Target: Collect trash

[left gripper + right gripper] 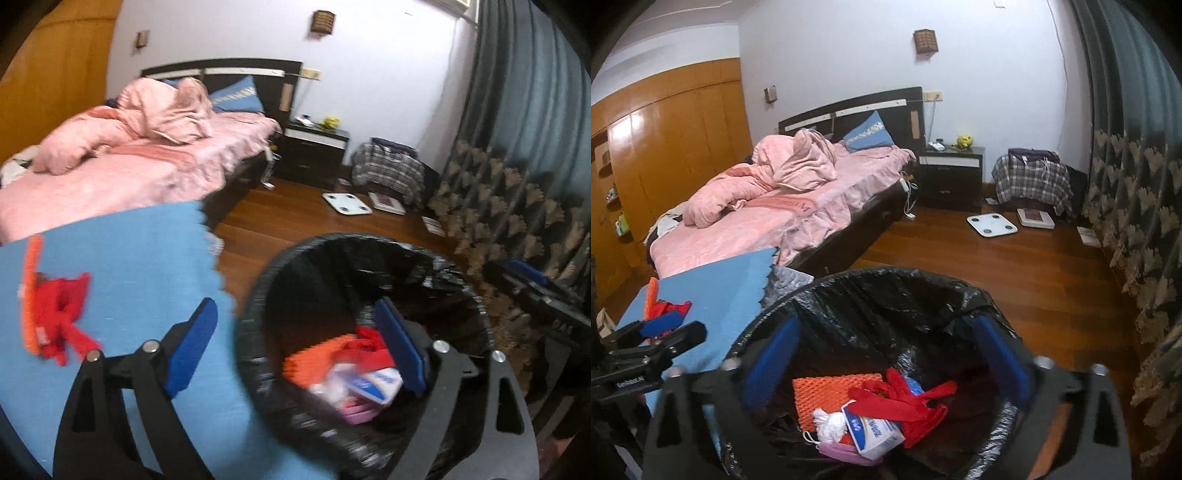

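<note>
Both grippers, left (299, 347) and right (886, 362), gape empty over one black-lined bin (886, 291).
One red-and-orange scrap (51, 314) remains on the blue mat (129, 258); bedroom, wooden floor (1015, 266).

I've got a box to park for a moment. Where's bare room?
Free: the blue mat between the red-and-orange scraps and the trash bin; also wooden floor between bin and white scale. Crowded: along the curtain, and inside the bin.

The bin (886, 295) stands on the floor (997, 258), right of the counter (738, 295). Trash (871, 410) lies in the bin. The bed (783, 221) stands behind the counter, with the nightstand (951, 177) to its right.
</note>
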The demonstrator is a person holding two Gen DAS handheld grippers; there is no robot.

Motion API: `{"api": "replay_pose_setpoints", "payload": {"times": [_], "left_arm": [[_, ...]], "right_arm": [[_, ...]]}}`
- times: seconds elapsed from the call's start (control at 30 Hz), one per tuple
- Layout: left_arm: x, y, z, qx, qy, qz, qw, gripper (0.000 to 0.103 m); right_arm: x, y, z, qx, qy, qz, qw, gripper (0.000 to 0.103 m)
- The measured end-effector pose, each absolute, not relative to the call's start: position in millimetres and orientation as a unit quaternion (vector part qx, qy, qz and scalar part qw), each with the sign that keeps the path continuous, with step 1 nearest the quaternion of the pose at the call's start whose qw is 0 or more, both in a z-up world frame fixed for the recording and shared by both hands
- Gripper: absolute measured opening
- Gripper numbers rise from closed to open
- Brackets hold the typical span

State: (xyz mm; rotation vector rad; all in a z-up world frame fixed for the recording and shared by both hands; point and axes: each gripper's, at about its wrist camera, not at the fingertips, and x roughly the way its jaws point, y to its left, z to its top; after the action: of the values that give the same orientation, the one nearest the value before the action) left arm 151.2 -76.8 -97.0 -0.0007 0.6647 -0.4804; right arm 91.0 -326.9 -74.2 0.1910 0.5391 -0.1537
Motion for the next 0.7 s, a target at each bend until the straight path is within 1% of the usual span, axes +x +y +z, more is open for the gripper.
{"api": "replay_pose_setpoints", "payload": {"times": [0.17,0.43,0.7], "left_arm": [[146.7,-19.4,-94.6,-0.002,0.317,-0.167,0.934,0.087],[143.2,82.1,-102.7,-0.014,0.318,-0.057,0.946,0.087],[153.7,165.9,-113.7,-0.036,0.329,0.012,0.944,0.085]], "right_arm": [[102.6,-289.5,-70.7,0.092,0.269,-0.033,0.958,0.098],[141.2,-179.4,-71.3,0.075,0.276,0.067,0.956,0.098],[183.8,-86.8,-92.2,0.055,0.292,0.117,0.948,0.097]]}}
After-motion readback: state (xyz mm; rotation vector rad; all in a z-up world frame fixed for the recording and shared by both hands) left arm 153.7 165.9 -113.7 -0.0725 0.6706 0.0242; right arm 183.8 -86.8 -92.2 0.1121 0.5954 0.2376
